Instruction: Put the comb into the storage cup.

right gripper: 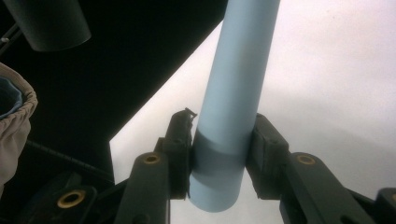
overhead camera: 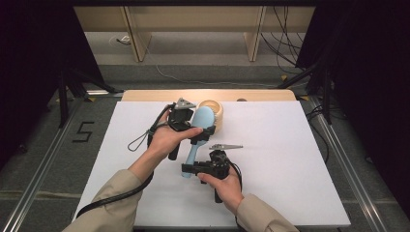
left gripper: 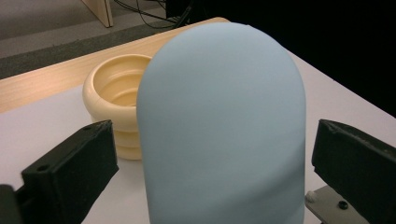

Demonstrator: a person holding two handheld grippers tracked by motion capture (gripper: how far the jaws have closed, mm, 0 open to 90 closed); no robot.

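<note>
Right gripper view, right hand-held gripper [right gripper: 218, 154] clamping blue brush [right gripper: 231, 98] handle, left hand-held gripper [left gripper: 210, 163] released around its head.

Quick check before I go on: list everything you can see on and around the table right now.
Brush: one, light blue, mid-table, wide head toward the bowl, handle toward the person.
Bowl: one, cream, ribbed, at the table's far edge behind the brush head.
Table: one, white top with a wooden far edge.
Shelf unit: one, pale wood, on the floor beyond the table.
Right gripper: black, shut on the brush handle's end.
Left gripper: black, jaws open either side of the brush head.
</note>
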